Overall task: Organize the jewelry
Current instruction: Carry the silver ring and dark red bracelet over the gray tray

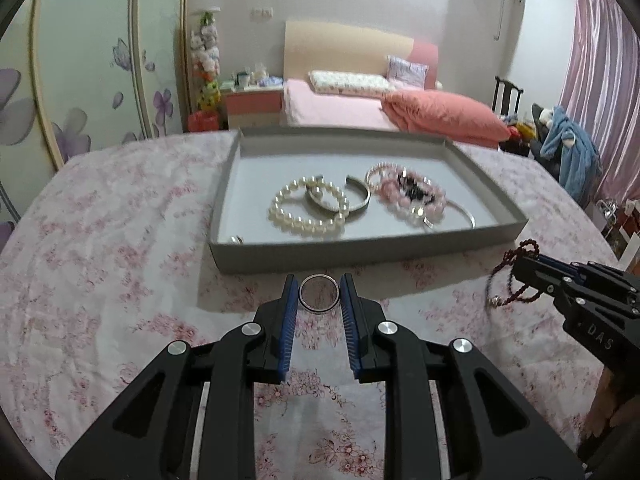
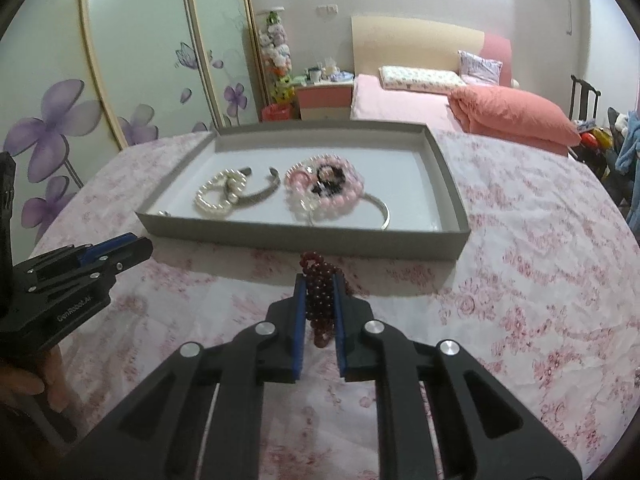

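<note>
Left tongs clamp a metal ring just short of the tray's near wall. Right tongs are clenched on a dark red bead string, also just short. I'd carry both forward over that wall; tray's long axis runs crosswise.

Each wrist camera sits close behind its own tool, angled down across the floral tabletop. Both face the grey tray and the bed beyond, from adjacent positions.
</note>
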`<state>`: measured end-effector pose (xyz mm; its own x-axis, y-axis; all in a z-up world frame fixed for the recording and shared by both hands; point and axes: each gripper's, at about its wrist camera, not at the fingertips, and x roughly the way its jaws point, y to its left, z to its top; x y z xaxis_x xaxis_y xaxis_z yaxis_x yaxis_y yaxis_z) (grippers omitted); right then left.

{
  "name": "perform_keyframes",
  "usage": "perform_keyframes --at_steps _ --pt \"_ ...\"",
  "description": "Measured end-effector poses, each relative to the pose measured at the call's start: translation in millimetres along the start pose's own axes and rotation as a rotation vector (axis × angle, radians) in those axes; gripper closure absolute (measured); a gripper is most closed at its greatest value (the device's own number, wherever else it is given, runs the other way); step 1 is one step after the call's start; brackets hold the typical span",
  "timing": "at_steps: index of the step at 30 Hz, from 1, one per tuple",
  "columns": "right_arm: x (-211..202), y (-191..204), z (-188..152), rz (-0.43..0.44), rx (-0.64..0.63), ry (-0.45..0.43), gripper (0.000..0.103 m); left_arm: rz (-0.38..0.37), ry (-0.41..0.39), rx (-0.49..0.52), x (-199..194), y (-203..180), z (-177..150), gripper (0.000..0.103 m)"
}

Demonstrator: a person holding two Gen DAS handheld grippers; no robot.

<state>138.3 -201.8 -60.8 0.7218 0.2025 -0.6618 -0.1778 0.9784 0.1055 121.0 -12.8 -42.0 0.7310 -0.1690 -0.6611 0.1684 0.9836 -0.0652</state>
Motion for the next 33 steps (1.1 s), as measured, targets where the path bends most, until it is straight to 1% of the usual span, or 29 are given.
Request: perform_keyframes --at_steps 3,5,11,18,27,33 --pt "-9.6 4.9 4.2 0.002 -0.001 -0.039 0.090 0.005 -0.046 0.001 -10.4 0.2 2.9 0.080" --pt "-18.4 8.9 6.8 0.000 -0.007 -0.079 0.090 0.010 -0.089 0.008 -19.4 -1.5 4.5 0.080" --pt "-43.6 23.7 13.2 -0.004 -0.031 -0.194 0.090 0.016 -0.183 0.025 -39.4 -6.6 7.9 0.080" --pt "-67.9 36.3 18.4 -0.020 -0.045 -0.332 0.090 0.012 -0.254 0.022 -55.5 -7.9 13.7 0.080" --pt "-78.6 46.0 28.4 -0.077 -0.075 -0.431 0.090 0.018 -0.313 0.020 -61.4 -10.8 24.4 0.080" --pt "-76.5 48.4 33.2 -0.087 -0.068 -0.445 0.090 0.020 -0.336 0.020 -60.0 -12.0 29.6 0.080"
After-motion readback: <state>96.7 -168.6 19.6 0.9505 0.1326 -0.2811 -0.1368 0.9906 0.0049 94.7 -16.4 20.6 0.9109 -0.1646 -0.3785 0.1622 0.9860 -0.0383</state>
